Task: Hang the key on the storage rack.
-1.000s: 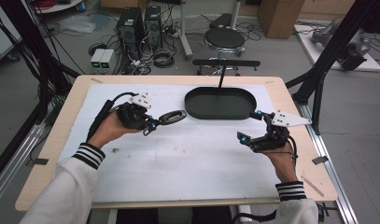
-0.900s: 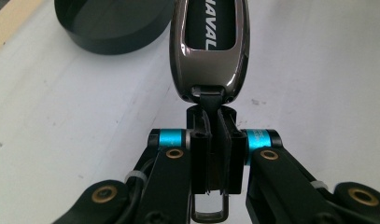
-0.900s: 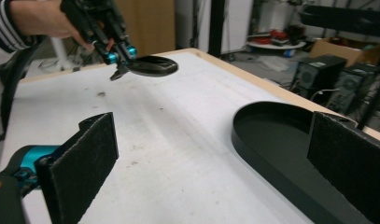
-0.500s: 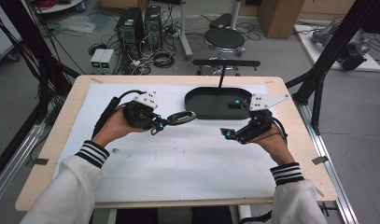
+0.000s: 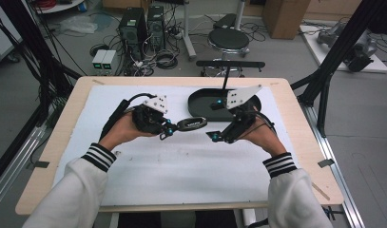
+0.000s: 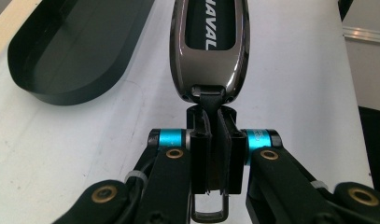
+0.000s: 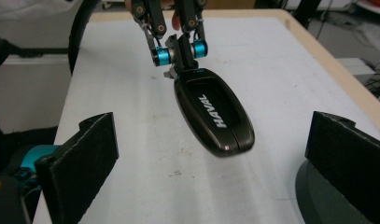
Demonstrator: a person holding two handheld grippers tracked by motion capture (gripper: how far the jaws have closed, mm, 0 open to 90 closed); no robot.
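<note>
Left claw [image 6: 211, 140] pinched tight on the short strap end of a dark key fob [image 6: 208, 44], holding it out above the white counter [image 5: 181, 171]. Right claw [image 7: 211, 163] spread wide, facing the fob's free end. Best to close squarely across the fob's rounded sides, well clear of the left grip. Black oval tray [image 5: 200, 102] just behind; nothing between the claws.

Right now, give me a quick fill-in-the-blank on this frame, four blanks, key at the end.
1. The left gripper is shut on the key fob's ____.
2. The right gripper is ____.
3. The word on the key fob reads ____.
4. The tray is coloured ____.

Missing words: strap; open; HAVAL; black
</note>
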